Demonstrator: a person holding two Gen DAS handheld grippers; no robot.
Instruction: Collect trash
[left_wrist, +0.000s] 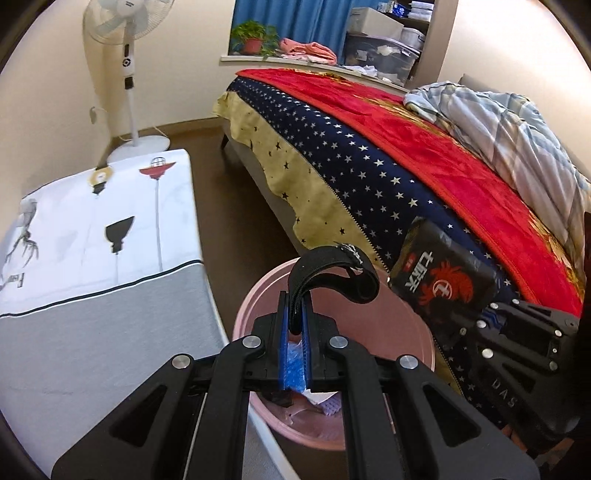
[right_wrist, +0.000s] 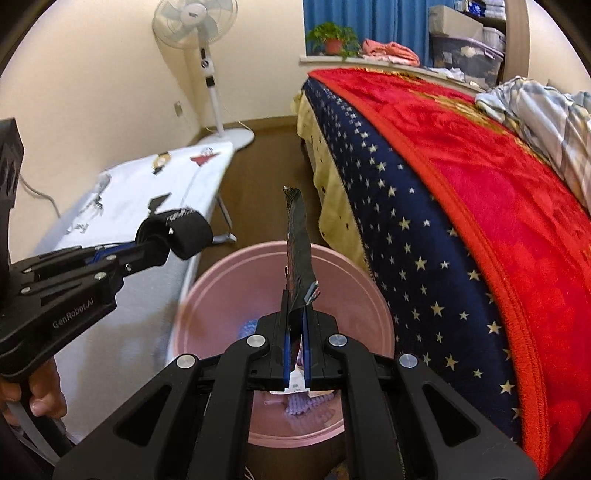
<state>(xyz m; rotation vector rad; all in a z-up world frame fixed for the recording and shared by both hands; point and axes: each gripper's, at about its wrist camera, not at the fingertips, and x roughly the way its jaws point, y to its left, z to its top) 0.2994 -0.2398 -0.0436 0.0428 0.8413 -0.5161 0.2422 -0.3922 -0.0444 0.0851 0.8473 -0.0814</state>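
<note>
Both grippers hover over a round pink plastic bin (right_wrist: 369, 314), ready to drop trash. The left gripper (left_wrist: 295, 325) pinches a curled black elastic strap (left_wrist: 332, 273); the right gripper (right_wrist: 295, 325) clamps a black foil snack packet (left_wrist: 443, 277).

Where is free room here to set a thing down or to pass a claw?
Free: the white printed cover beside the pink bin, and the red blanket between the starred border and the striped quilt. Crowded: over the bin, where the left claw grips a black strap and the right claw a black wrapper.
</note>
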